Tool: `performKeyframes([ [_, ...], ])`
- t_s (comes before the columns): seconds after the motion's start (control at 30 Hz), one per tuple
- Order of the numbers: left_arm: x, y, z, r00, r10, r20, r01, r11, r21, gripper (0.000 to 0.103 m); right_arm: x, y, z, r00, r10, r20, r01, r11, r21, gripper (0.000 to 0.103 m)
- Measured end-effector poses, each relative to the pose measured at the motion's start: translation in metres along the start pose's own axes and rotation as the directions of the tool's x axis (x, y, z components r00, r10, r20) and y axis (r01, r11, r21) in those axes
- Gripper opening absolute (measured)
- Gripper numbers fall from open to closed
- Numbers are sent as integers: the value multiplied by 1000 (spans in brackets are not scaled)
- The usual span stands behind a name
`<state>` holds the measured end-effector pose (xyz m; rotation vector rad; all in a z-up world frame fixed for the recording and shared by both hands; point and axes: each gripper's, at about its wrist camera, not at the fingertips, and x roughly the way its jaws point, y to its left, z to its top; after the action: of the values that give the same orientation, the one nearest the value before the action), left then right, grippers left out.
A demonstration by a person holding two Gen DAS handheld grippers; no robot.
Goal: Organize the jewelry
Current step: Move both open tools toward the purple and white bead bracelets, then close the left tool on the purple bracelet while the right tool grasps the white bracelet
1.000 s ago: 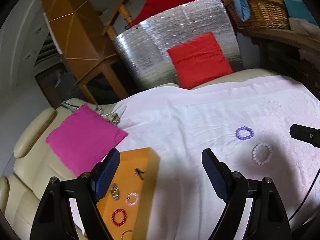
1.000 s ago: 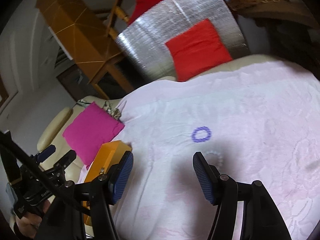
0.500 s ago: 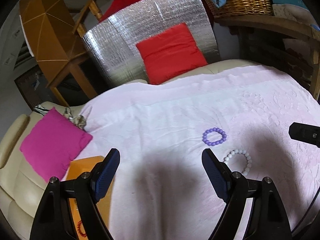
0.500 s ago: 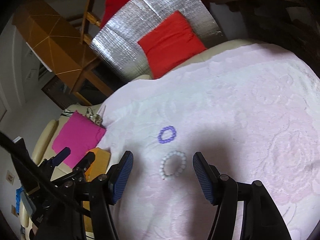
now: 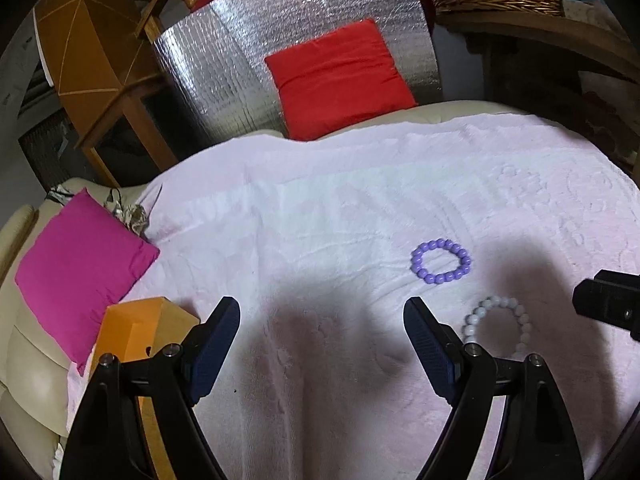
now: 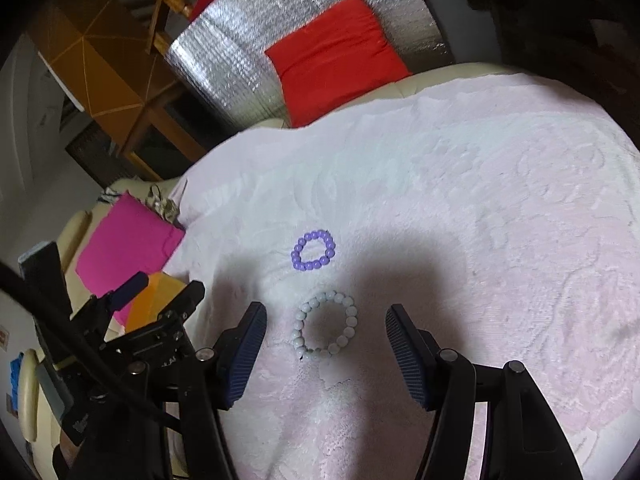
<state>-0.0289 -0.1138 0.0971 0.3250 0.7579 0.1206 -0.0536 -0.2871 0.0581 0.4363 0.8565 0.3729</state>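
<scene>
Your right gripper [image 6: 326, 340] has its fingers spread either side of the white round-bead bracelet [image 6: 326, 328] on the pale pink textured blanket [image 6: 480, 200], not yet pinching; close off-centre and the beads may roll away, or you may snag cloth; the purple bead bracelet [image 6: 313, 250] lies just beyond; your left gripper [image 5: 322, 344] is spread, empty; the orange cardboard box [image 5: 132, 328] shows no visible contents from here.

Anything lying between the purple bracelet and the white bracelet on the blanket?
Nothing. In the right wrist view, only bare pink blanket, partly in shadow, separates the purple bracelet from the white bracelet; the two do not touch.
</scene>
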Motion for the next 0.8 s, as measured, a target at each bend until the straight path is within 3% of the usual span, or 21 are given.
performKeyframes([
  [0.2,33,19,-11,998,-13,-55,10,999,-46,84,33,2,-6,996,-24,-81,18,997,-69,66],
  [0.4,65,31,-18,988,-81,-133,72,995,-75,84,57,-1,-13,991,-63,-119,52,994,-96,65],
  [0.47,67,34,-16,986,-103,-128,93,992,-83,84,63,3,-16,990,-77,-118,62,991,-119,55],
  [0.53,69,34,-14,985,-120,-121,109,990,-90,84,73,9,-19,986,-122,-117,103,982,-156,37],
  [0.6,72,34,-12,983,-141,-113,131,987,-96,84,77,13,-22,983,-163,-86,144,970,-196,32],
  [0.7,76,31,-8,978,-178,-107,166,980,-109,84,79,17,-24,975,-217,-52,198,948,-250,11],
  [0.8,81,25,-2,970,-218,-104,206,971,-119,84,72,18,-25,974,-225,-32,209,942,-261,10],
])
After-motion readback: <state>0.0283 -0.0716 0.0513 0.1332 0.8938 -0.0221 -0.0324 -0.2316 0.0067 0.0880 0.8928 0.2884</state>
